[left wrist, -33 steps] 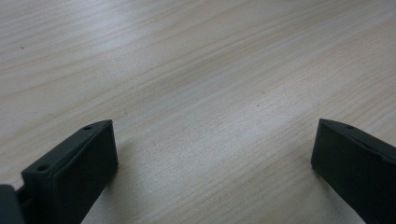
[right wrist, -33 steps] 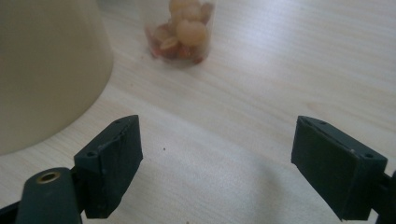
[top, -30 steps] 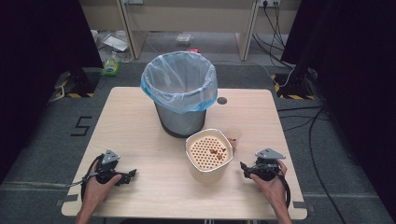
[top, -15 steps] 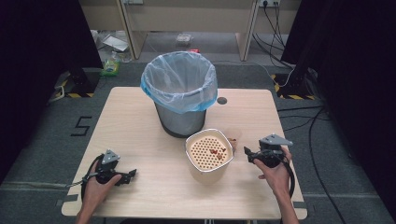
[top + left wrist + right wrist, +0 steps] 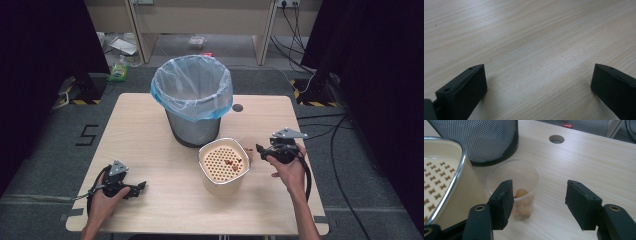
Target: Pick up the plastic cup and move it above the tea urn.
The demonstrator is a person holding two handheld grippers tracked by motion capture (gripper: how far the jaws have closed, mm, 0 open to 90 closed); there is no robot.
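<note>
A small clear plastic cup [image 5: 517, 179] with a few pale round bits in its bottom stands on the wooden table, right beside a cream container [image 5: 446, 180] with a perforated insert. My right gripper [image 5: 539, 203] is open just short of the cup, its left jaw partly covering the cup's lower side. From above, the right gripper [image 5: 261, 149] points left at the cup [image 5: 249, 153] next to the container [image 5: 223, 162], which has some brown bits on its insert. My left gripper [image 5: 140, 186] rests open on the table at the front left, over bare wood [image 5: 537, 82].
A mesh waste bin [image 5: 192, 100] lined with a blue bag stands mid-table behind the container, close to the cup [image 5: 474, 140]. A round cable hole [image 5: 237, 107] lies right of the bin. Bare table stretches to the right of the cup.
The right hand has carried its gripper forward and leftward, up to the clear cup. The left gripper has stayed put.
</note>
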